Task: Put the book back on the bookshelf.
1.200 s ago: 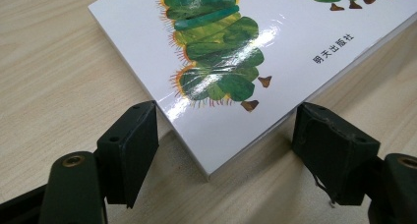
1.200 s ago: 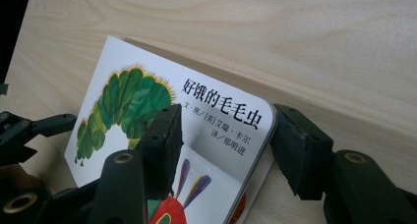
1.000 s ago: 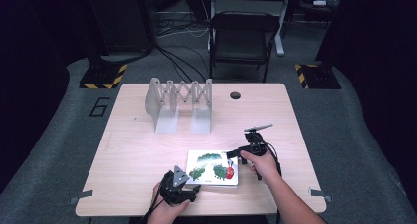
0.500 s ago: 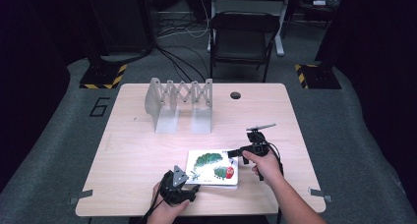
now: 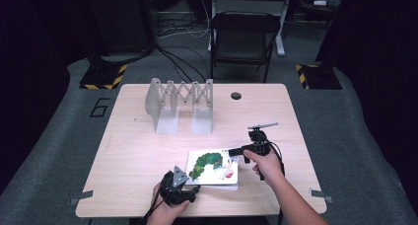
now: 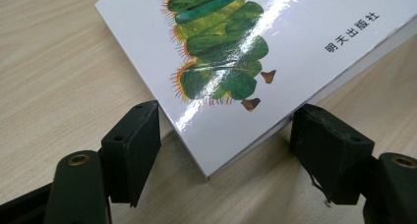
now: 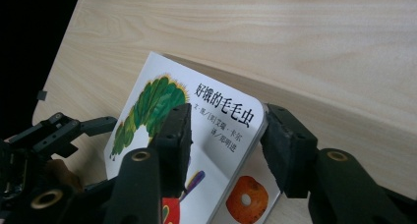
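A picture book (image 5: 212,166) with a green caterpillar on its white cover lies near the table's front edge. In the left gripper view its near corner (image 6: 236,47) sits between my left gripper's (image 6: 223,130) open jaws, whose pads stand right at the two edges. That left gripper (image 5: 190,184) is at the book's front left corner. My right gripper (image 5: 235,153) is at the far right corner. Its jaws have just been closing with the book (image 7: 147,101) between them. The right gripper (image 7: 223,121) has one pad on the cover and one on the edge, and that corner is tipped up off the wood.
A grey accordion-style rack (image 5: 180,104) stands at the back of the wooden table (image 5: 133,151), with a small round hole (image 5: 235,95) to its right. A black chair (image 5: 244,35) stands beyond the far edge. Bare wood lies to the left of the book.
The right gripper's jaws have drawn in on the book's far right corner, and the cover picture sits at a slightly different tilt. The left gripper and both hands have kept their places.
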Motion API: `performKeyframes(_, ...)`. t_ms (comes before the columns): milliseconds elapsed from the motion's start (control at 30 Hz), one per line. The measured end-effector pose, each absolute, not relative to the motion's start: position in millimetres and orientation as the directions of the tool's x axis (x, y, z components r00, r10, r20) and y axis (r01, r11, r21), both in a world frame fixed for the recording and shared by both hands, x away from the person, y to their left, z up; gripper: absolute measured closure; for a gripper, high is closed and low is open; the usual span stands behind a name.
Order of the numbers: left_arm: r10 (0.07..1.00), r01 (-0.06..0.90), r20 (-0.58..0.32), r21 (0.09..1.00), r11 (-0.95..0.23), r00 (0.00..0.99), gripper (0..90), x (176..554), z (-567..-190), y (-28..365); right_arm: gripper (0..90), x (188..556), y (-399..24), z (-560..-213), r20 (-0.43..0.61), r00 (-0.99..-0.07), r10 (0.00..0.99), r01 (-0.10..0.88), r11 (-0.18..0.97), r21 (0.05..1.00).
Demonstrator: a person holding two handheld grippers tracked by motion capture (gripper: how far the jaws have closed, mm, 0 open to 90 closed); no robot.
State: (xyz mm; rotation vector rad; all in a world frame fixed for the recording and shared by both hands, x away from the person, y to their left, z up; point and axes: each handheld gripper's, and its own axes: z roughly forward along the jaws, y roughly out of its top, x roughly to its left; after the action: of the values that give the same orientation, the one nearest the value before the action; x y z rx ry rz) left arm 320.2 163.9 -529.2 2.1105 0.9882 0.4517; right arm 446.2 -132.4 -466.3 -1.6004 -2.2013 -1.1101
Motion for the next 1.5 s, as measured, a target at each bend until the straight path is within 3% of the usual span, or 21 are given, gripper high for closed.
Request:
performKeyframes(267,0.766,0.505,-0.004,0.754,-0.420,0.643,27.6,321,-529,165,66.4,446,-131,-453,0.545,-0.422,0.724,0.867,0.145,0.477)
performKeyframes(567,0.759,0.502,-0.013,0.757,-0.418,0.651,28.4,322,-529,168,73.1,452,-134,-444,0.628,-0.415,0.659,0.879,0.111,0.464)
performKeyframes(1500,0.745,0.501,-0.026,0.756,-0.422,0.667,29.3,328,-528,174,79.0,446,-124,-416,0.599,-0.523,0.606,0.829,0.199,0.523)
